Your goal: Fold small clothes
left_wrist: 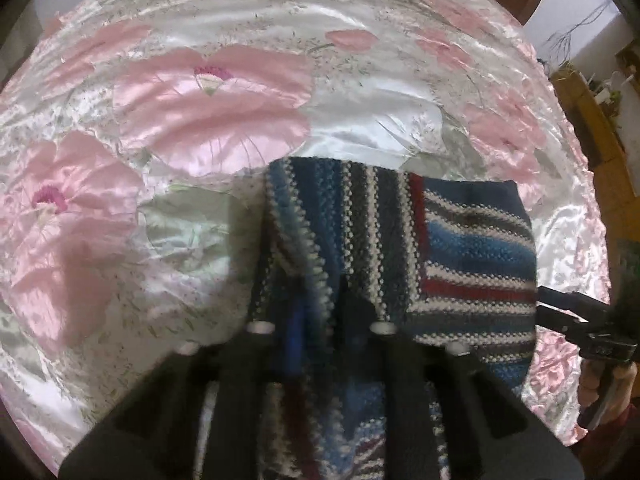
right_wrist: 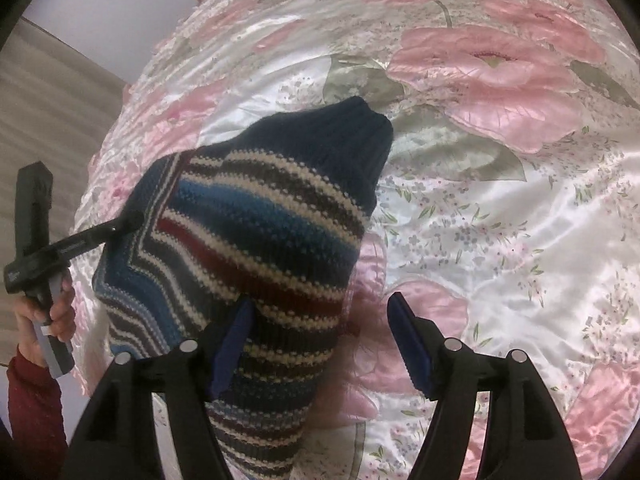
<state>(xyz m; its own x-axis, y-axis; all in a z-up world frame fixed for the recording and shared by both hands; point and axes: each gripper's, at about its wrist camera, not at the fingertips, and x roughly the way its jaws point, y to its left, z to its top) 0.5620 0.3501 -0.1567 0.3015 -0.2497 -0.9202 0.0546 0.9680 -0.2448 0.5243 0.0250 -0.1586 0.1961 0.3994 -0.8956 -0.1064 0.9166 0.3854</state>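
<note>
Striped knit sweater (left_wrist: 472, 256) lies partly folded on the floral satin bed cover (left_wrist: 168, 128). At its left edge, the left claw (left_wrist: 320, 312) is closed on a raised fold. Right claw (right_wrist: 320, 320) gapes wide, one finger touching the knit.

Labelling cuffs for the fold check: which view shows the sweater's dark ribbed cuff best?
Right wrist view: the navy ribbed cuff lies in full view on the floral satin bedspread, at the end of the striped knit sweater. Left wrist view shows only a thin dark band along the sweater's far edge, foreshortened.
</note>
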